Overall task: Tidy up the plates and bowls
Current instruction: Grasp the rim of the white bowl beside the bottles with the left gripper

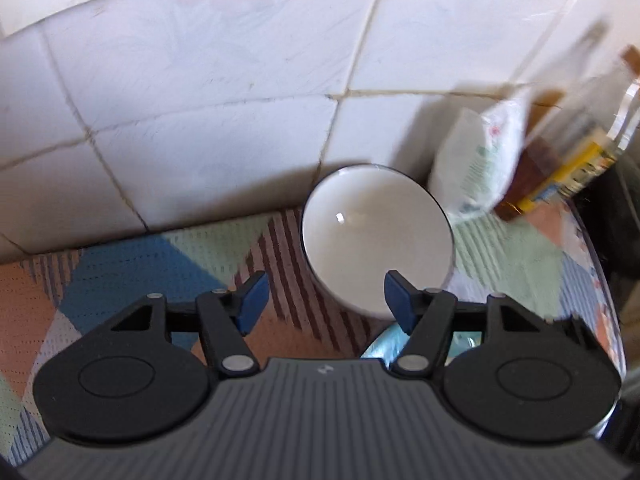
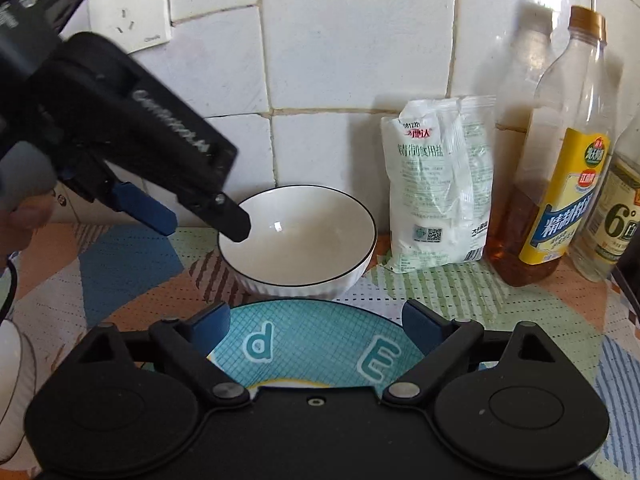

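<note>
A white bowl [image 2: 298, 236] with a thin black rim and ribbed outside stands on the patterned mat near the tiled wall; it also shows in the left wrist view [image 1: 376, 232]. A teal plate [image 2: 316, 344] with letters lies in front of it. My left gripper [image 1: 326, 300] is open and empty, hovering over the bowl's left rim; it also shows from the right wrist view [image 2: 200, 220]. My right gripper [image 2: 316, 324] is open, its jaws wide over the teal plate, holding nothing.
A white salt bag [image 2: 438, 188] leans on the wall right of the bowl. An oil bottle [image 2: 556, 160] and a vinegar bottle [image 2: 612, 216] stand further right. A wall socket [image 2: 128, 16] is at upper left. The mat's round edge [image 1: 600, 280] curves at right.
</note>
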The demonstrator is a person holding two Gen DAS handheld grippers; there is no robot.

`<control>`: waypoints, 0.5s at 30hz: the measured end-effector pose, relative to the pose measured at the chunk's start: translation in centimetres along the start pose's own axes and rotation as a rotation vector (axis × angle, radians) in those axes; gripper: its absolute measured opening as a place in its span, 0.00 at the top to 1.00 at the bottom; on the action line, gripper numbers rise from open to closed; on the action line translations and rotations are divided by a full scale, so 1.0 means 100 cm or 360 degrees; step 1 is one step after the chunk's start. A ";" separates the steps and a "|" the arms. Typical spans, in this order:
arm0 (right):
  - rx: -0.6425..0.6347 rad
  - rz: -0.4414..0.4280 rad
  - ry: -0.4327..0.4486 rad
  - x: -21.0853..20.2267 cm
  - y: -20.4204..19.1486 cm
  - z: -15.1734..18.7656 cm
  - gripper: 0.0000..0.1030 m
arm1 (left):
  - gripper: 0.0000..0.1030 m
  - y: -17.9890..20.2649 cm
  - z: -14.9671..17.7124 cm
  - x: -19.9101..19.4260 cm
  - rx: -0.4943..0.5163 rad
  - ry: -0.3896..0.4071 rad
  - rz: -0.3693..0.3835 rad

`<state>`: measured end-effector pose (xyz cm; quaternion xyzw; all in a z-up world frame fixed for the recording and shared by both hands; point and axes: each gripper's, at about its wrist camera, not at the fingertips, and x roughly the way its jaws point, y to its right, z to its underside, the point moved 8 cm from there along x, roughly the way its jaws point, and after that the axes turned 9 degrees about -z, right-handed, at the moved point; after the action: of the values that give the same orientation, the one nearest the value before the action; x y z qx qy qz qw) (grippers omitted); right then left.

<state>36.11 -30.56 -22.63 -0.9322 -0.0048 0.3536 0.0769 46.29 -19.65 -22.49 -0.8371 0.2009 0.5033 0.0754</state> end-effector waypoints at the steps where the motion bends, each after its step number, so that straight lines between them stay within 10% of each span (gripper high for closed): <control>1: 0.0026 -0.0023 0.0003 0.003 0.002 -0.001 0.08 | 0.39 0.002 -0.004 0.004 0.0000 0.0010 0.0007; 15: -0.0010 -0.0259 -0.0127 0.046 0.006 -0.012 0.07 | 0.54 -0.005 -0.009 0.051 0.0052 -0.0029 -0.0128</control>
<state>40.27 -31.01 -24.87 -0.9142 -0.0846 0.3830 0.1023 49.32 -20.82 -26.51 -0.8385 0.1745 0.5041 0.1111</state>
